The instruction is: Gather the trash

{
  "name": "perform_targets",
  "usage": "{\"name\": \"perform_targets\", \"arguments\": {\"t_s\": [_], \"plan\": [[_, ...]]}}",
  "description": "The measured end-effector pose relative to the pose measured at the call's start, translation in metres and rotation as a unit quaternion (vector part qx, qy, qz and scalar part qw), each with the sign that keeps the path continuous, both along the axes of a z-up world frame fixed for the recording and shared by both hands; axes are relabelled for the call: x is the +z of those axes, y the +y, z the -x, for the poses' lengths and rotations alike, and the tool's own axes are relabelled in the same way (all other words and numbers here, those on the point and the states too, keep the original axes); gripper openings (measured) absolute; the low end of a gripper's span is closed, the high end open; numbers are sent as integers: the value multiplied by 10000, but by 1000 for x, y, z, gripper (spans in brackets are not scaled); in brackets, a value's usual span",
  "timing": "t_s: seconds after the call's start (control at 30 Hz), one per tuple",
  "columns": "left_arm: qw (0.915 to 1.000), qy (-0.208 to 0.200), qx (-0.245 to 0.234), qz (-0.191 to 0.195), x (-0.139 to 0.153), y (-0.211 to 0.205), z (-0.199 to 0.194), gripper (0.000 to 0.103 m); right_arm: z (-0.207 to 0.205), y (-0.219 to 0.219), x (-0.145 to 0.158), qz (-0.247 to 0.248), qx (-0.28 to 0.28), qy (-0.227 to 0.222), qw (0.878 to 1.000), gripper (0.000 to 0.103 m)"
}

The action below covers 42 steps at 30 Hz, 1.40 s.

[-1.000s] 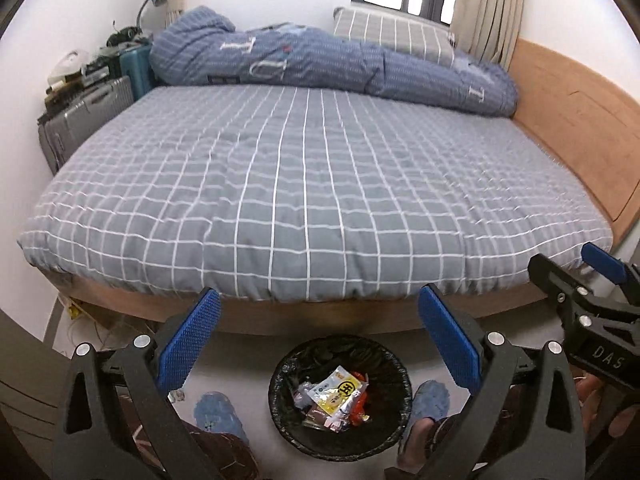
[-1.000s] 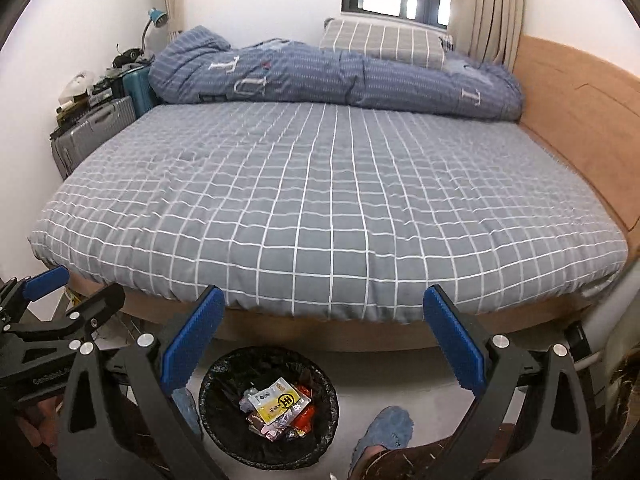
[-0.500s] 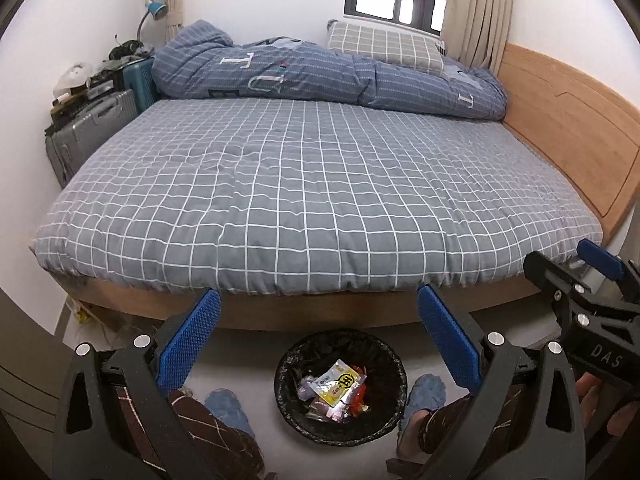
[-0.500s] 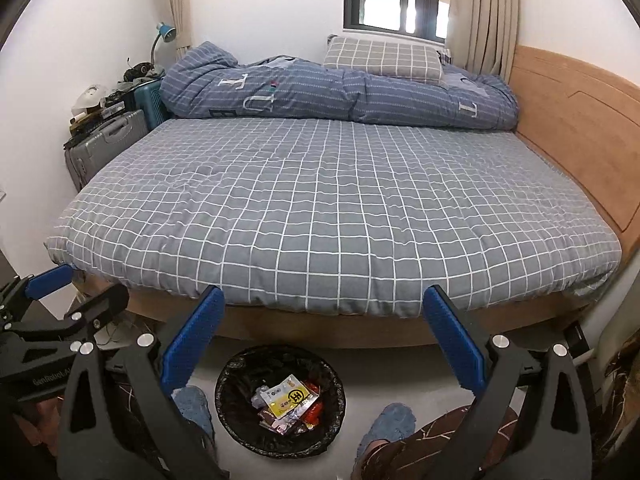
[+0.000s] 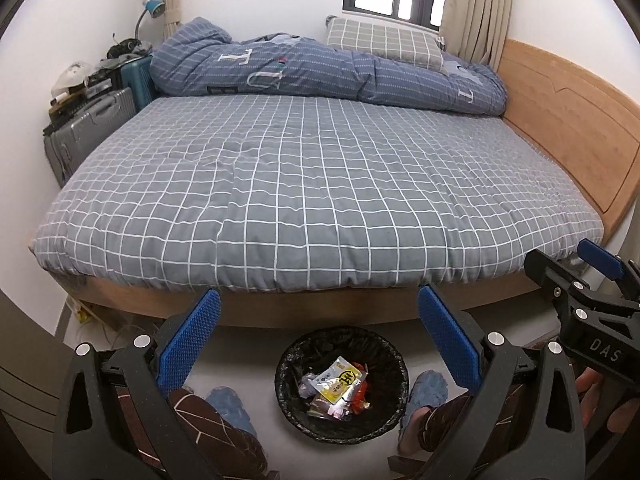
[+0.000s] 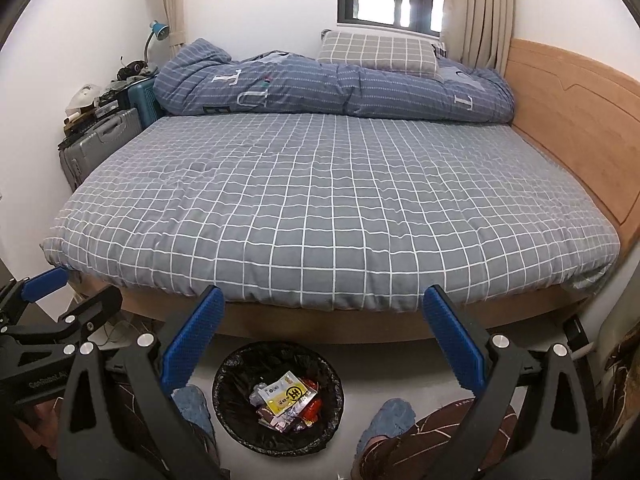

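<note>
A round bin with a black liner point(image 5: 384, 356) point(image 6: 236, 376) stands on the floor in front of the bed. Inside it lie several wrappers, the top one a yellow and white packet point(image 5: 340, 380) point(image 6: 286, 394). My left gripper point(image 5: 316, 312) hangs open above the bin, nothing between its blue pads. My right gripper point(image 6: 322, 308) is also open and empty, held beside the left. Each gripper shows at the edge of the other's view: the right one point(image 5: 576, 276), the left one point(image 6: 68, 292).
A bed with a grey checked sheet point(image 5: 300, 192) fills the middle, with a blue duvet point(image 5: 320, 72) and pillow at the far side. A wooden headboard point(image 5: 572, 128) is right, suitcases point(image 5: 88, 128) left. A person's blue slippers point(image 5: 428, 390) flank the bin.
Both grippers have risen and drawn back from the bed; the bed and bin look smaller and lower in both views. Both stay open and empty.
</note>
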<state>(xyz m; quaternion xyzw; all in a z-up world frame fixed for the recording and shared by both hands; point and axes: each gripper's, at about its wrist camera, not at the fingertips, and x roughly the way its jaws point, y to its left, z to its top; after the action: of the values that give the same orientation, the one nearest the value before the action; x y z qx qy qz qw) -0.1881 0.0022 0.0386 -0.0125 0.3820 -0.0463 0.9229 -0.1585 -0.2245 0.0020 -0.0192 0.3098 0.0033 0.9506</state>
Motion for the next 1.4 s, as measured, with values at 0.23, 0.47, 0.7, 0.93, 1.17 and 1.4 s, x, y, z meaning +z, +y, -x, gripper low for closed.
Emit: {"name": "perform_targets", "arguments": {"t_s": [0.23, 0.47, 0.7, 0.93, 1.17, 1.4], "plan": [[10000, 27, -32, 12, -2, -2, -1, 97, 0, -2, -1, -23, -17, 13, 10000, 95], [9999, 30, 25, -96, -4, -1, -2, 97, -1, -2, -3, -32, -6, 28, 10000, 95], [9999, 59, 79, -74, -5, 0, -4, 97, -1, -1, -4, -28, 3, 42, 10000, 95], [9998, 132, 129, -75, -6, 1, -5, 97, -1, 2, -7, -21, 24, 61, 10000, 95], [9998, 134, 103, -85, -7, 0, -4, 97, -3, 4, -7, -16, 39, 68, 10000, 95], [9997, 186, 79, -101, -8, -2, -6, 97, -3, 4, -7, -20, 32, 68, 10000, 95]]}}
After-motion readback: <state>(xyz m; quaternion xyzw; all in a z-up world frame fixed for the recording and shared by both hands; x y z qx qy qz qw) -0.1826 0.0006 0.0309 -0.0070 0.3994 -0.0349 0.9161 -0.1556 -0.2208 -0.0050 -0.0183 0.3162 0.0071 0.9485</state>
